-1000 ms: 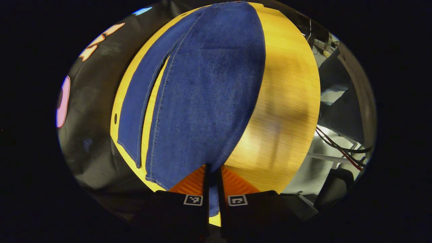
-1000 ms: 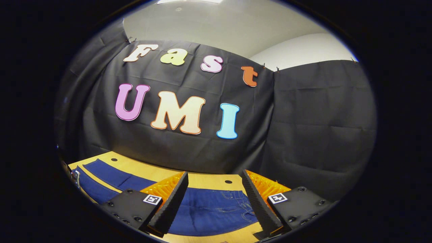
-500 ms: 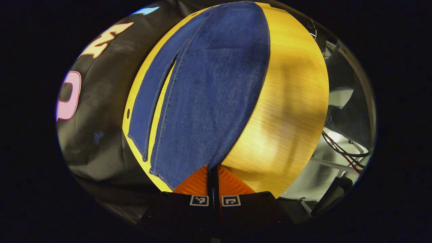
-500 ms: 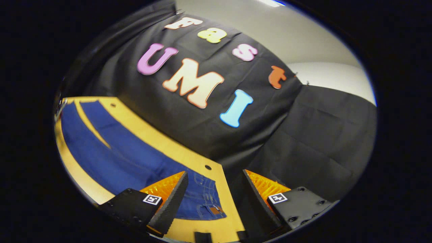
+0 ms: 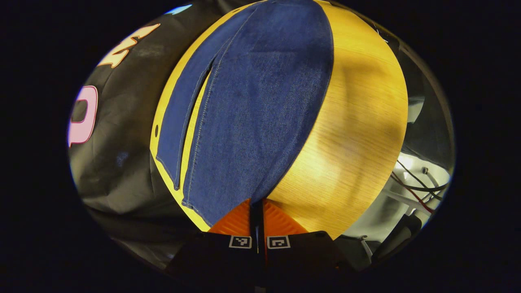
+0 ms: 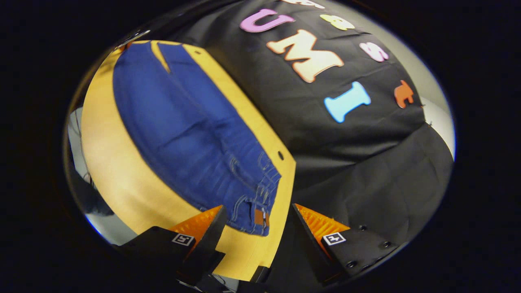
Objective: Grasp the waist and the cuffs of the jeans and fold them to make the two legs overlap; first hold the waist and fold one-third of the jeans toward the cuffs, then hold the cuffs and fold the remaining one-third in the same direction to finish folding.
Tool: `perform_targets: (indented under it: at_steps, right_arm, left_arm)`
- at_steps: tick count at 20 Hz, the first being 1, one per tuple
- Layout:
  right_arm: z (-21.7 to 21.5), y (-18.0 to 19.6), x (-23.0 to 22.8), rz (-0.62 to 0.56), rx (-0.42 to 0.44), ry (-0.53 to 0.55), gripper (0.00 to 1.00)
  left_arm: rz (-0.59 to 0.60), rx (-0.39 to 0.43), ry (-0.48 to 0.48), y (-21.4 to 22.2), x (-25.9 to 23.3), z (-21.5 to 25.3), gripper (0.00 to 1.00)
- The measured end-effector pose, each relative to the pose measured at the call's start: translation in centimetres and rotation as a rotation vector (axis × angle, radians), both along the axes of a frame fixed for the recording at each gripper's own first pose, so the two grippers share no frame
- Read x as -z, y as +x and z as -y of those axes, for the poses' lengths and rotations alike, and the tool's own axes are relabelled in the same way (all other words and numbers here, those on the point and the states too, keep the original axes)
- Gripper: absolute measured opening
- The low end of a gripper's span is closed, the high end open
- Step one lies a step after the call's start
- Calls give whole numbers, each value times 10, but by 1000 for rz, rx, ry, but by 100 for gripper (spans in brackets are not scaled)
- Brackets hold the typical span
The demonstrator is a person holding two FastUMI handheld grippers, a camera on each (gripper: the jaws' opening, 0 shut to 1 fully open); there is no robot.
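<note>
Blue jeans (image 5: 252, 101) lie flat on the yellow wooden table (image 5: 354, 122), the two legs side by side with a narrow gap between them. In the left gripper view my left gripper (image 5: 257, 205) is shut on the near leg's cuff corner at the table's end. In the right gripper view the jeans (image 6: 191, 134) run away from the waist, where a brown patch (image 6: 260, 217) shows. My right gripper (image 6: 258, 208) is open just above the waist's corner, its jaws standing wide on either side of it, not touching the cloth.
The table's edge (image 6: 281, 228) ends right by the waist, with the black cloth wall (image 6: 366, 162) beyond it. A small hole (image 6: 280, 155) marks the table's back edge. Cables and a white frame (image 5: 415, 183) sit off the table's long side.
The left gripper closed fully on the cuff and has held still since. The right gripper swung and tilted down toward the waist end, bringing the waist corner between its open fingers.
</note>
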State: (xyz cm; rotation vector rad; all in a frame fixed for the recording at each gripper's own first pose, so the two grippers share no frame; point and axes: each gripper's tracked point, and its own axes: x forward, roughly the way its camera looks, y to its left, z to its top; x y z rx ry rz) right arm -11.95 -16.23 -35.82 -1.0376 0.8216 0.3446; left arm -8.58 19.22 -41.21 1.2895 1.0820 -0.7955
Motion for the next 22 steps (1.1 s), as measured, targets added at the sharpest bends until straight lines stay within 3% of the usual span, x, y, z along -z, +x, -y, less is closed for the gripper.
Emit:
perform_targets:
  at_steps: [3, 6, 11, 12, 16, 19, 20, 22]
  right_arm:
    - [20, -12, 36, -110, -54, -64, 100]
    - [38, -15, 63, -184, -55, -84, 99]
    - [26, -17, 92, -269, -155, -85, 98]
    - [23, -12, 92, -262, -186, -98, 89]
    - [23, 6, 107, -275, -230, -114, 82]
    - [19, 13, 117, -305, -258, -136, 69]
    - [20, 14, 124, -321, -270, -148, 62]
    - [19, 10, 133, -378, -253, -149, 35]
  left_arm:
    - [3, -11, 13, 0, 1, 0, 0]
    - [1, -49, 15, 0, 1, 0, 0]
    - [7, -27, 58, 2, 1, -1, 0]
    - [8, -34, 61, 1, 1, -1, 0]
    - [11, -80, 66, 2, 1, 0, 0]
    - [20, -78, 84, 2, 1, 0, 0]
    - [23, -76, 88, 2, 2, 0, 0]
    - [27, -85, 95, 1, 1, 2, 0]
